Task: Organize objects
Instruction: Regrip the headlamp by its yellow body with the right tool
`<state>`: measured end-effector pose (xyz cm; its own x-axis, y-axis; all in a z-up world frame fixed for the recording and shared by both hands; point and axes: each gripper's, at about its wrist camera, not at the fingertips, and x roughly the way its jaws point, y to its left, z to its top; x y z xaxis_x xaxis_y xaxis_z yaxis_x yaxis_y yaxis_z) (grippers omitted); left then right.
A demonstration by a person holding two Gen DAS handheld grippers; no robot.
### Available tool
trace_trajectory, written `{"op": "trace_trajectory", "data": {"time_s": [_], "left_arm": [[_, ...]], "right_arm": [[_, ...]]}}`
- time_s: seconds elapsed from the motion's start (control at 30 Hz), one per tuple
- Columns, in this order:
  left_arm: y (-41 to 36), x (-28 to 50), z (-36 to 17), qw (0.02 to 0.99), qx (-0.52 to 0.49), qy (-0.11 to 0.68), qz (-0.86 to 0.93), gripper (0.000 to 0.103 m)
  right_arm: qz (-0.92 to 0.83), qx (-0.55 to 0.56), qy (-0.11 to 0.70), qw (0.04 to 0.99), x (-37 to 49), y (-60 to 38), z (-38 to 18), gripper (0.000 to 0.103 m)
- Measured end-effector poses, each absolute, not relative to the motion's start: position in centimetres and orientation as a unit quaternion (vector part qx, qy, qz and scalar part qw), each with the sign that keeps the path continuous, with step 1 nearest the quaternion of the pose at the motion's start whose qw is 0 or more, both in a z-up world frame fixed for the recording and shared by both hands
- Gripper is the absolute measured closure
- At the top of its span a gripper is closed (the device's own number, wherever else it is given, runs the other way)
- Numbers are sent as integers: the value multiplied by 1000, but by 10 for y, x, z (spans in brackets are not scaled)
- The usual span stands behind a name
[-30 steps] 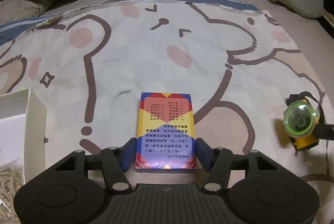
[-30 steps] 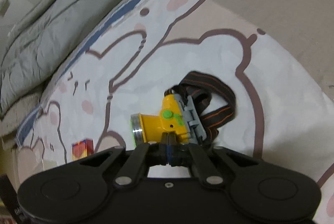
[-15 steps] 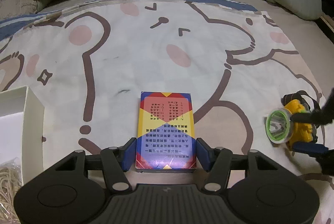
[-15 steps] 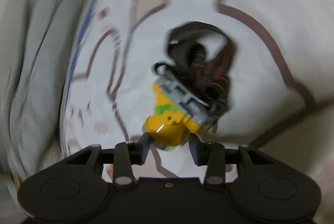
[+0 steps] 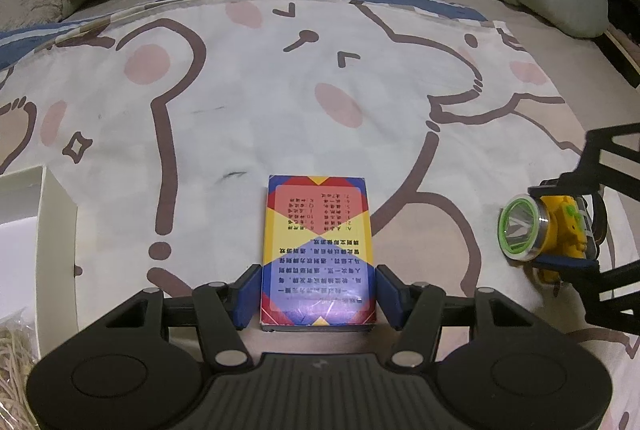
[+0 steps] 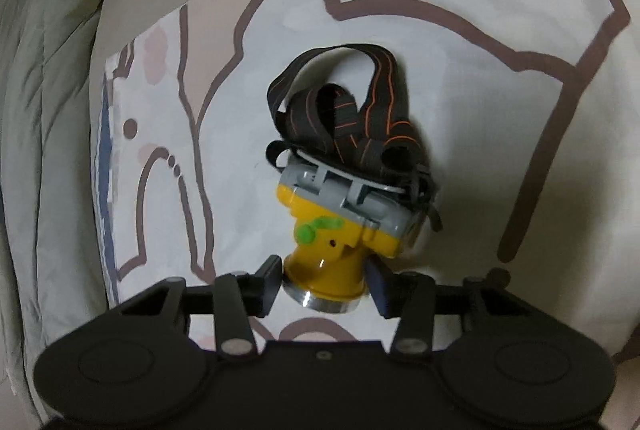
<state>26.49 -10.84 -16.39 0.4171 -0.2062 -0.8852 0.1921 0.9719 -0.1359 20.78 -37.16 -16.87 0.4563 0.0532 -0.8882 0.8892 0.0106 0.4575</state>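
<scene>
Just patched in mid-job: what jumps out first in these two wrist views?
The bright card box in red, yellow and blue lies flat on the cartoon bear bedsheet, its near end between the left claw's blue pads. To its right lies a yellow headlamp with a black strap, its lens end between the pads of the right claw, which has just been opening.

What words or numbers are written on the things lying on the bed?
Colourful card box: rows of Chinese-looking characters, upside down in this view and too small to read.
Yellow headlamp: no writing visible.
White box: no writing visible.
</scene>
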Motion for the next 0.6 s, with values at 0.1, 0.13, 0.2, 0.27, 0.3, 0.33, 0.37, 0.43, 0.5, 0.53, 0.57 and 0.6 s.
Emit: {"op": "trace_trajectory", "data": {"time_s": [0.1, 0.13, 0.2, 0.27, 0.3, 0.33, 0.37, 0.43, 0.5, 0.53, 0.57, 0.6], "left_arm": [[-108, 265, -164, 842, -6, 526, -120, 43], [-108, 264, -164, 842, -5, 526, -121, 43], [-108, 264, -164, 843, -4, 525, -122, 43], [-108, 264, -164, 843, -5, 525, -122, 43], [-108, 264, -164, 843, -5, 524, -122, 43], [-108, 264, -164, 843, -5, 524, -121, 43], [-108, 264, -164, 843, -4, 524, -121, 43], [-109, 262, -163, 843, -1, 524, -121, 43], [-109, 260, -162, 842, 1, 525, -122, 43], [-109, 259, -162, 842, 2, 526, -123, 43], [-109, 257, -161, 841, 3, 527, -123, 43], [-109, 255, -161, 840, 5, 528, -124, 43]], "right_arm": [[-354, 594, 389, 608, 214, -370, -172, 53], [-354, 593, 391, 609, 215, -371, -175, 53], [-347, 593, 395, 610, 214, -374, -180, 53], [-335, 584, 403, 620, 215, -377, -182, 54], [-327, 577, 407, 628, 215, -377, -181, 54], [-319, 568, 413, 636, 216, -378, -180, 54], [-311, 559, 420, 643, 216, -378, -180, 54], [-296, 542, 432, 657, 216, -378, -177, 54], [-279, 524, 448, 669, 214, -379, -175, 54], [-270, 515, 455, 675, 213, -378, -174, 55], [-261, 504, 462, 682, 211, -378, -173, 55], [-250, 490, 471, 690, 209, -378, -171, 55]]}}
